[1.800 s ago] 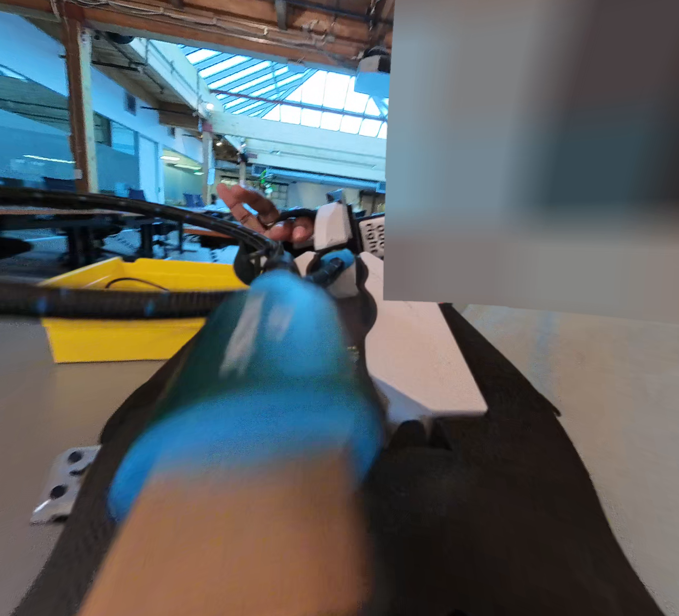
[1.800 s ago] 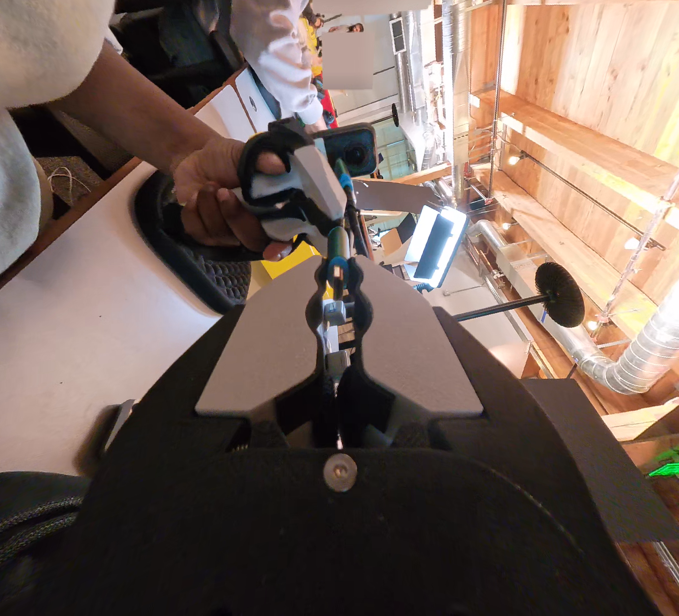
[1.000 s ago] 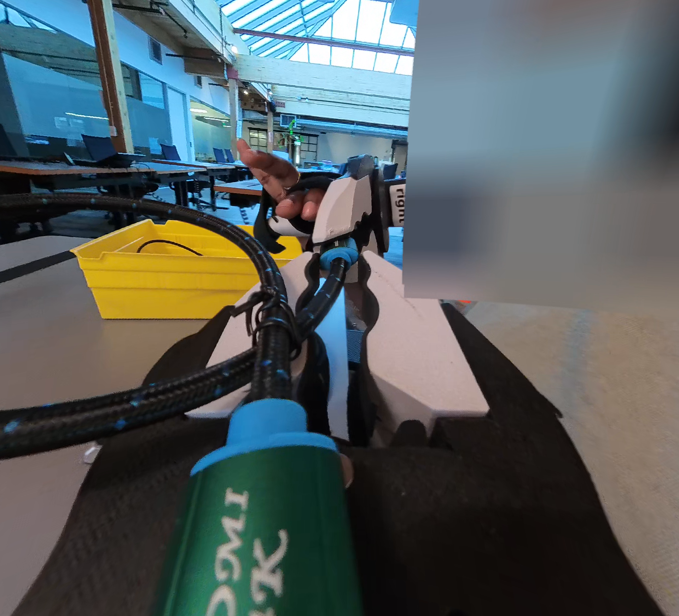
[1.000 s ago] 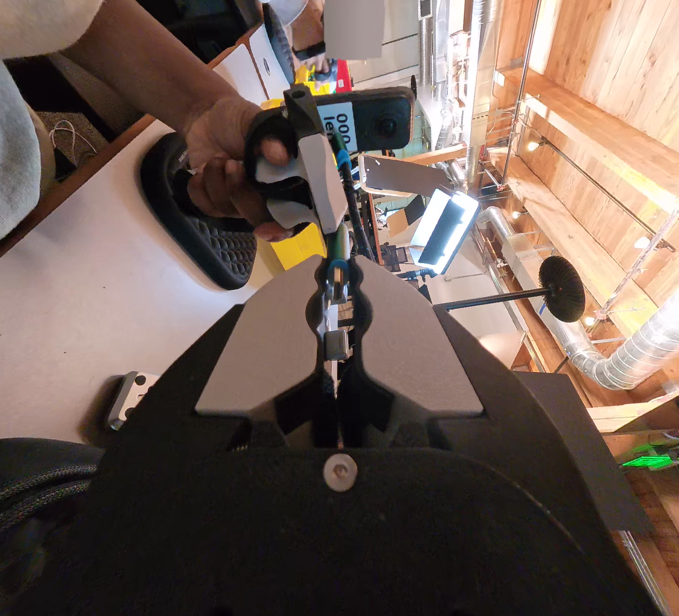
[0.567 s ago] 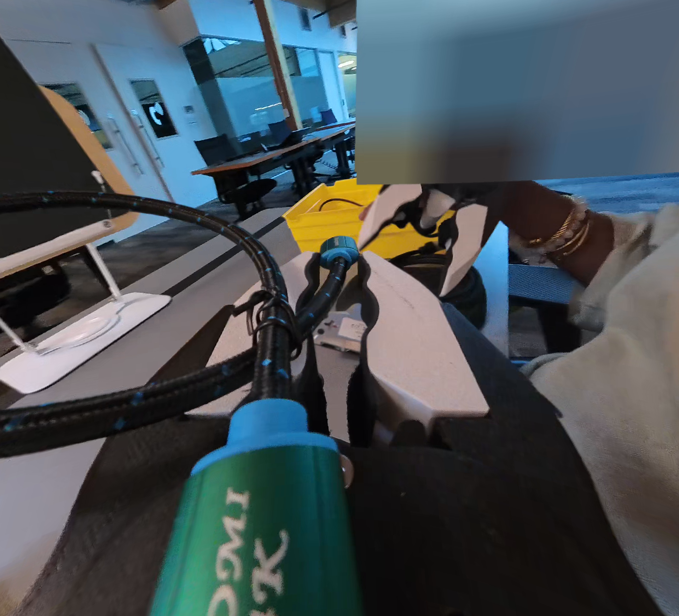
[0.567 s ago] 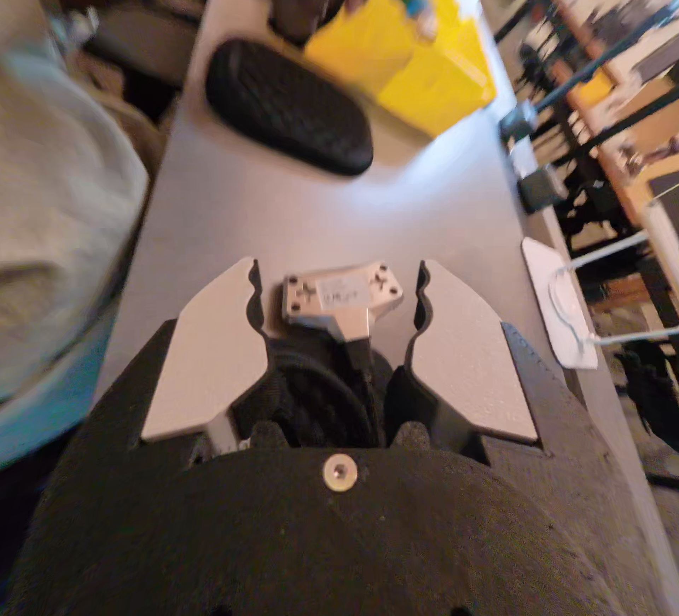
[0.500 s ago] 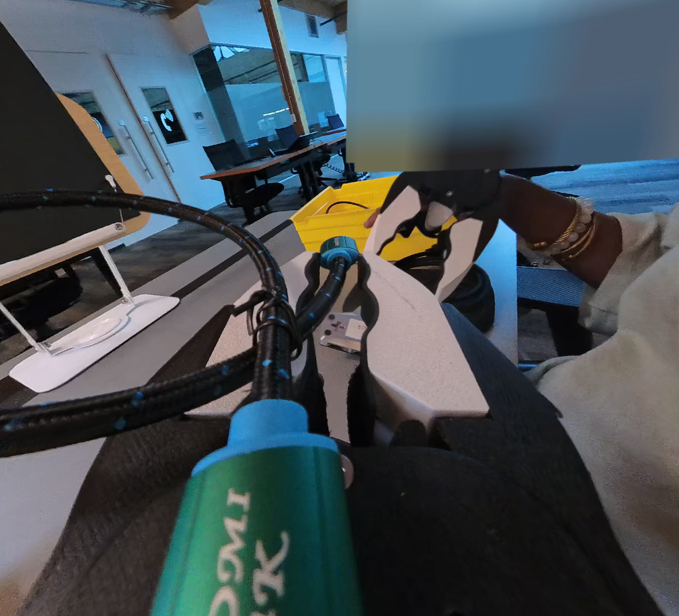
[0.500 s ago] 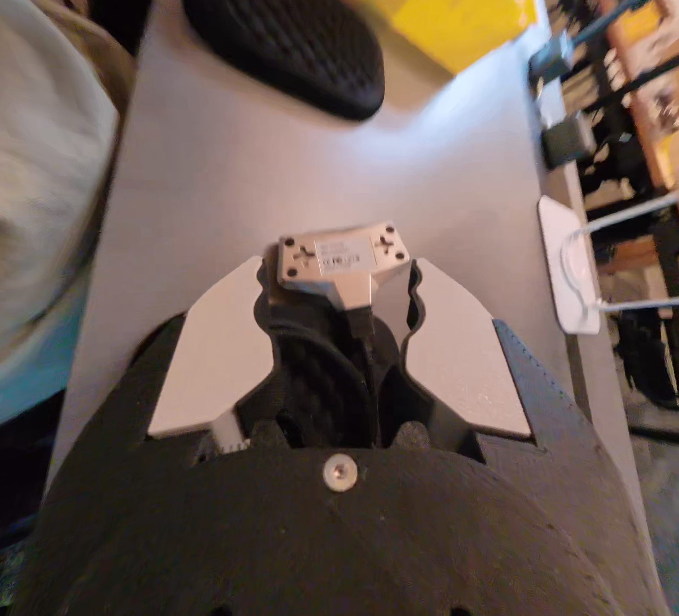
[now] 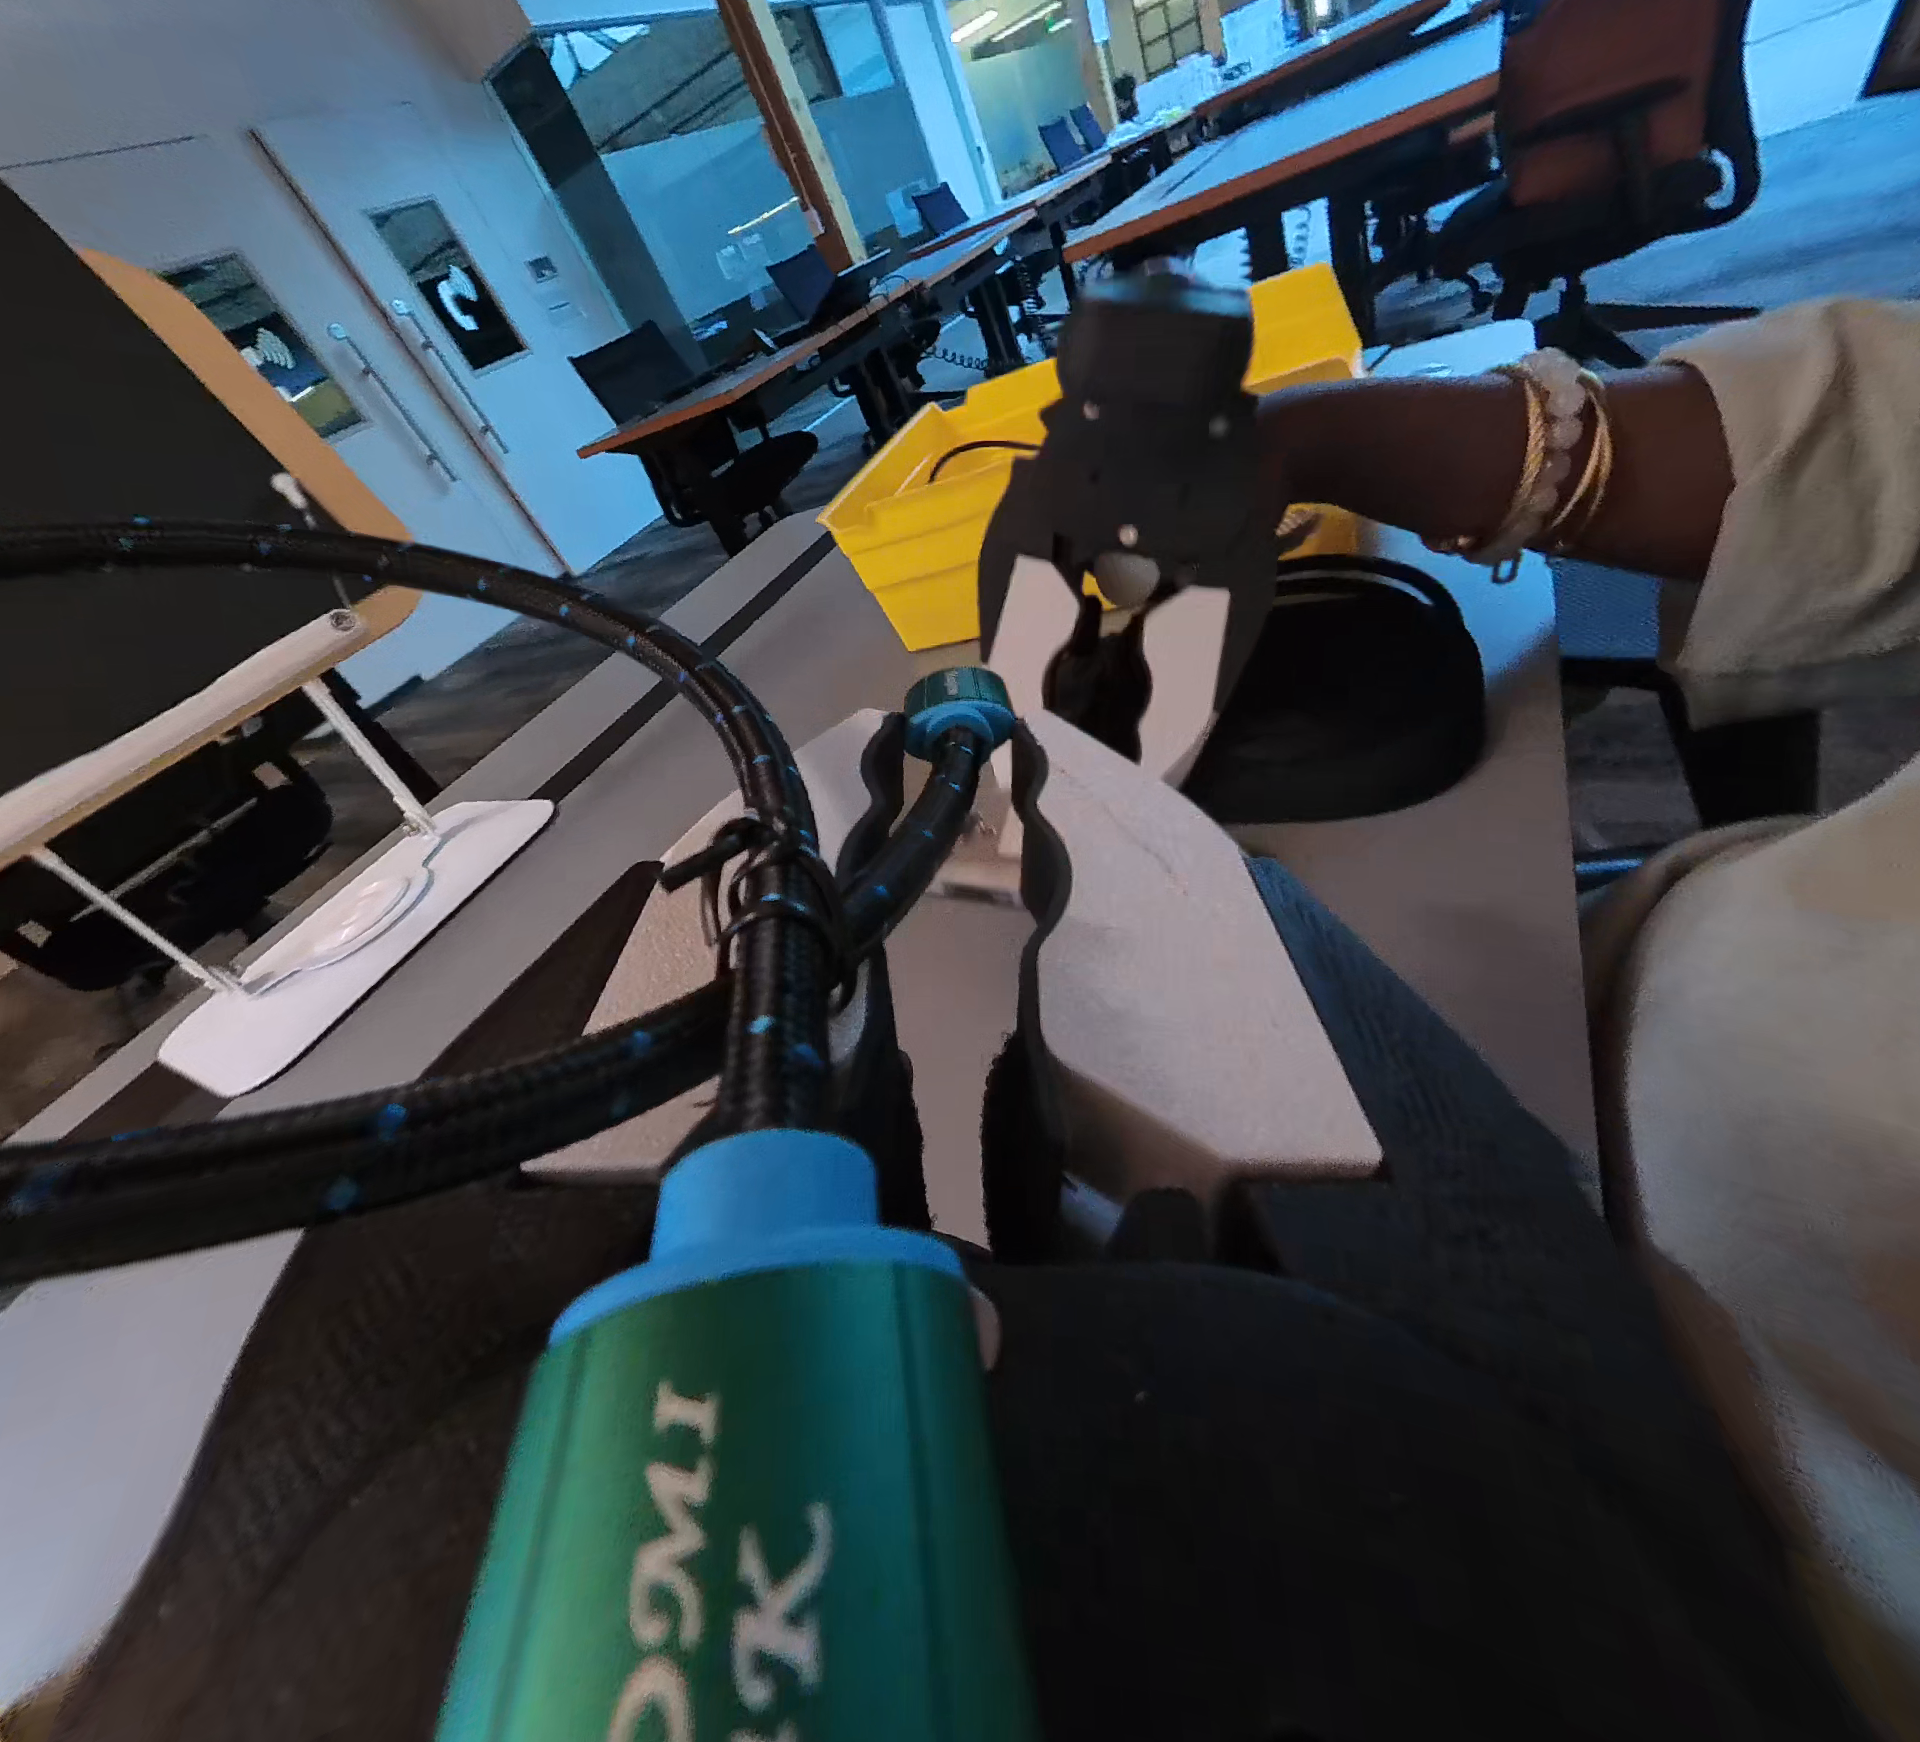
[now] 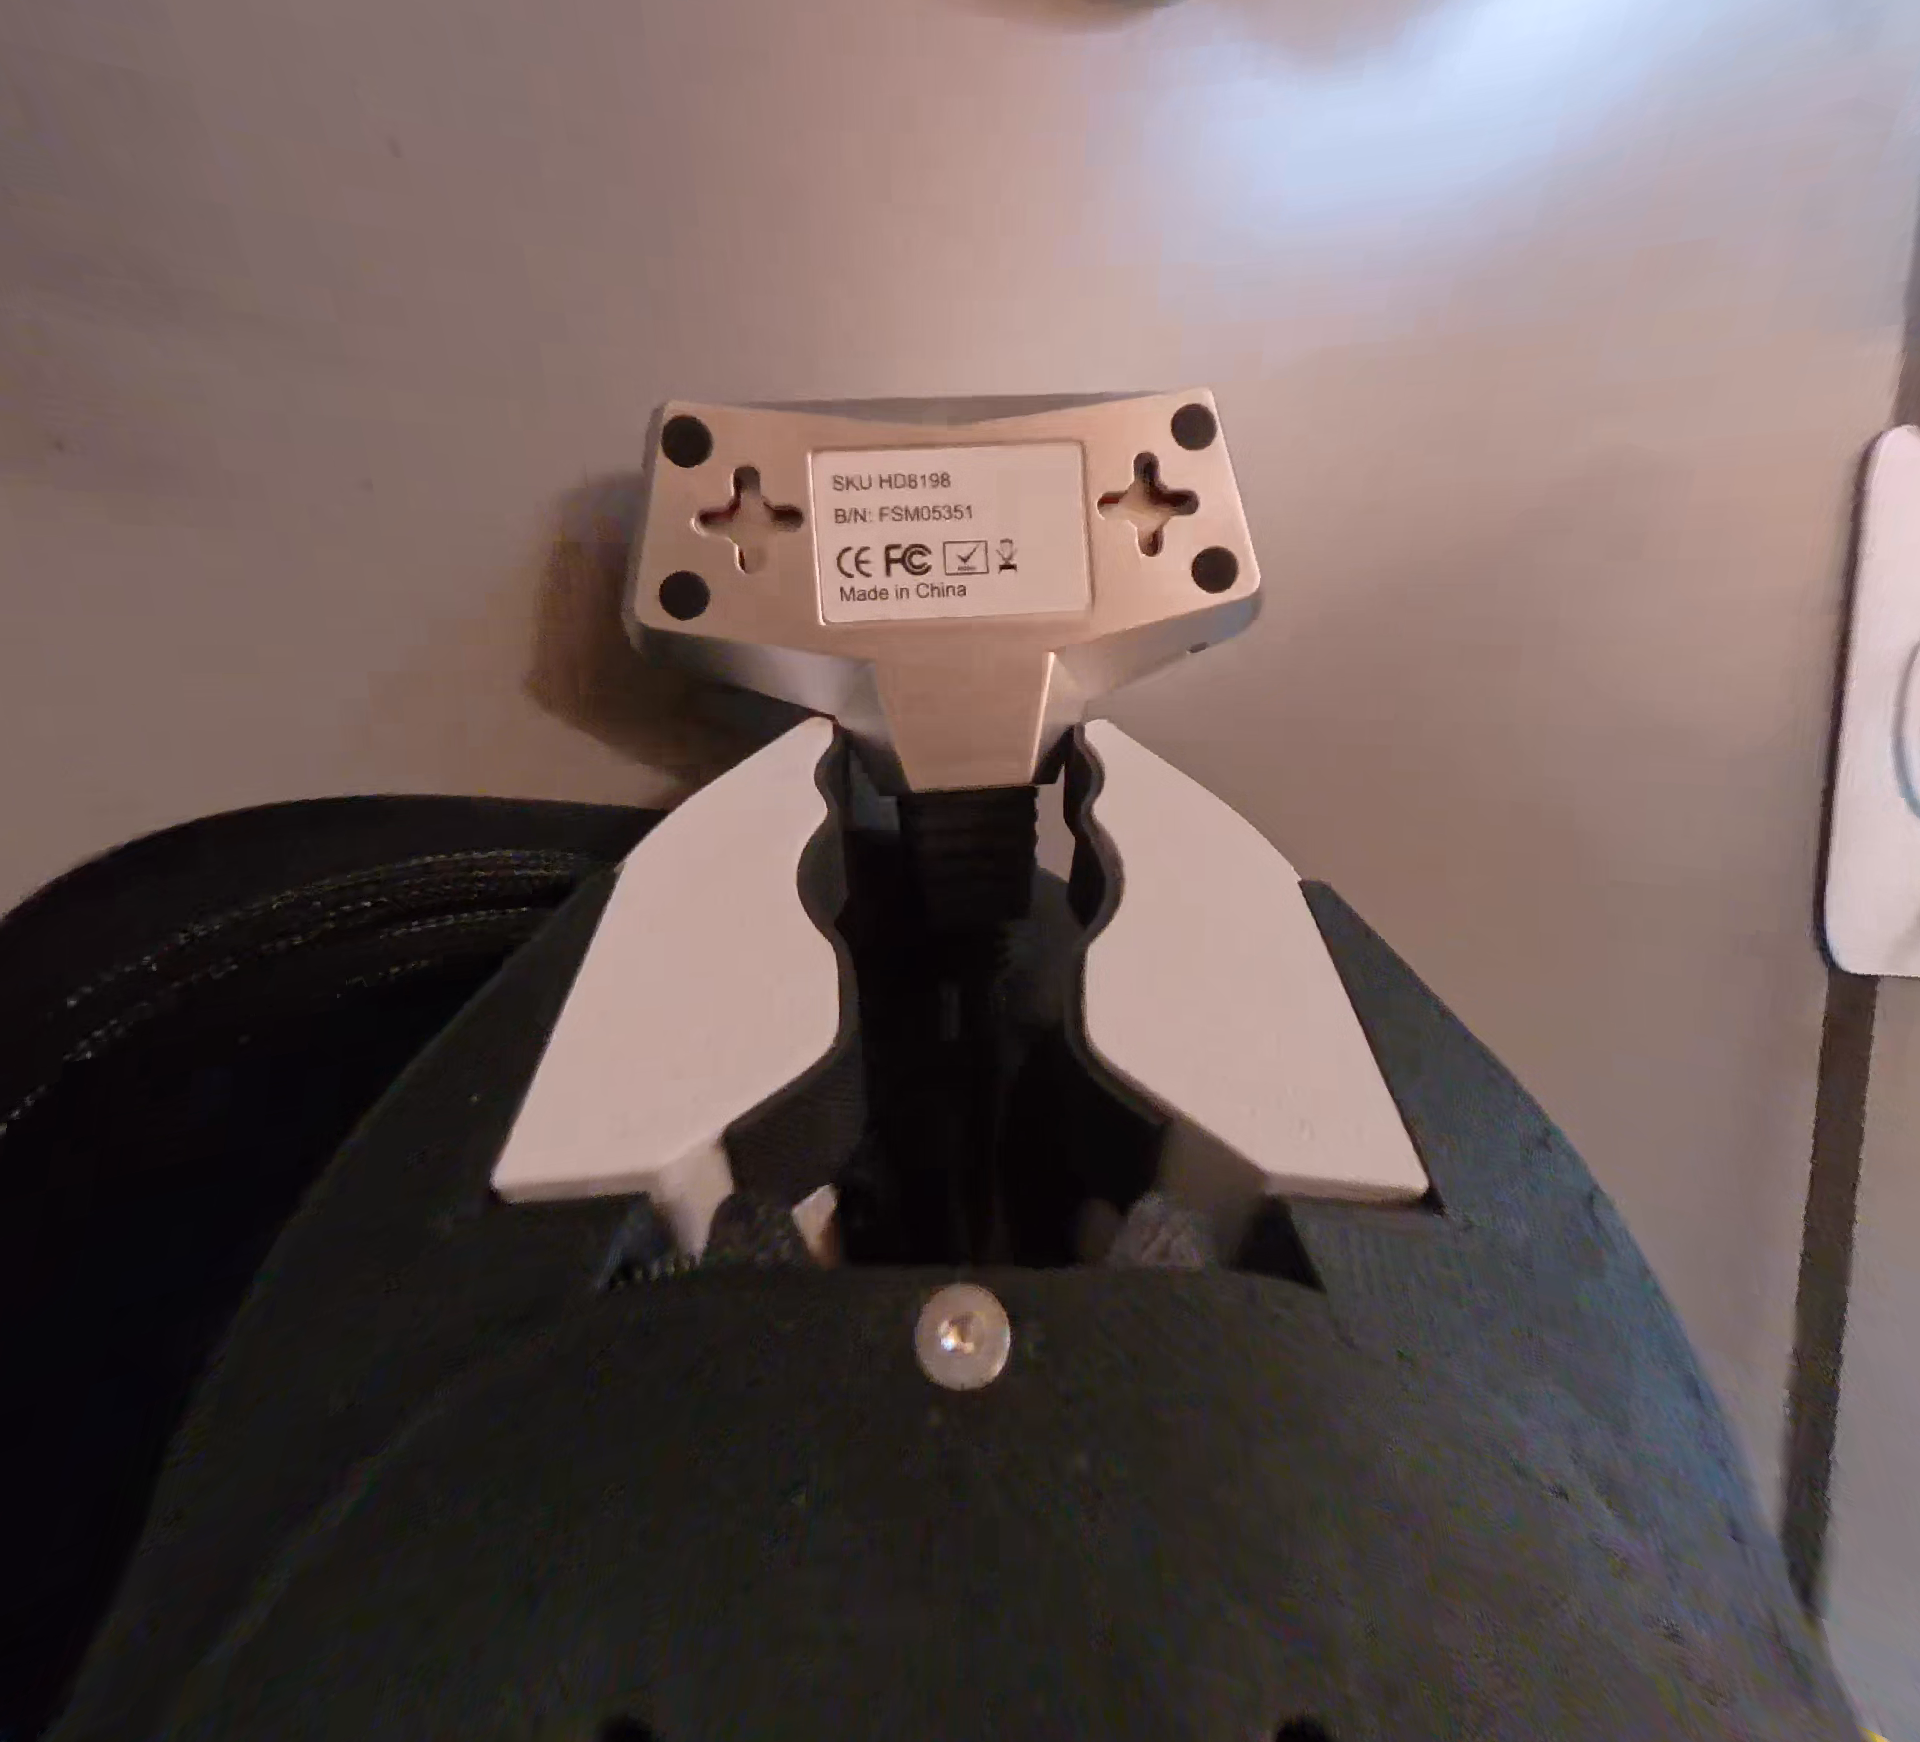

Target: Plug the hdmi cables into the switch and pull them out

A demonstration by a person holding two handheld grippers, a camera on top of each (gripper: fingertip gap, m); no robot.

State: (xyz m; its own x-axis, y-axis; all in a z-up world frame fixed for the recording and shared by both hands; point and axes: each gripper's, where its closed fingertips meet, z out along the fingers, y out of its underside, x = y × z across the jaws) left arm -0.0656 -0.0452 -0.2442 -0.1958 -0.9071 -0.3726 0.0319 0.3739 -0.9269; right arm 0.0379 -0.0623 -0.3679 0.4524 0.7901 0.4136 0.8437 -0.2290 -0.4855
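Silver switch, underside up on the grey table, stem toward the right gripper; its white fingers stand partly apart about the stem and black strain relief, contact not clear. The body looks light, rigid and smooth, likely to slide; best steadied at the narrow stem. A white label sits between two cross-shaped mounting slots, its print legible but not reproduced. Braided HDMI cable, stiff and springy in its loop; the left gripper is closed upon it just behind the green plug, the firm place to grip; a second green plug, lettered in white, lies nearest the lens. Beyond: yellow bin; black pad; white stand.
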